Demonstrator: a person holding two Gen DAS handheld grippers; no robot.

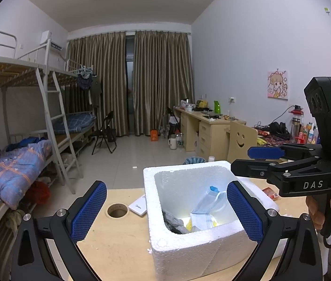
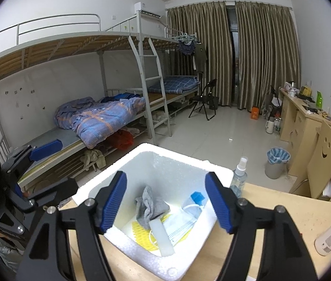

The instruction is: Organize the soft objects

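The foam box (image 2: 142, 213) sits on the desk (image 2: 280, 213), already holding a grey cloth (image 2: 150, 207), face masks (image 2: 181, 224) and a yellow pad (image 2: 142, 230). Both the right gripper (image 2: 166, 201) and left gripper (image 1: 166, 212) hover above with jaws wide and empty. Reach for any remaining soft item from directly above, clear of the crumbly foam walls.

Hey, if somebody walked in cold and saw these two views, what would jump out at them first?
Probably the white foam box on the wooden desk, front and centre, holding a grey cloth, a face mask and something yellow. Both the left gripper and right gripper hang open and empty over it. Behind stands a bunk bed with a rumpled blue quilt.
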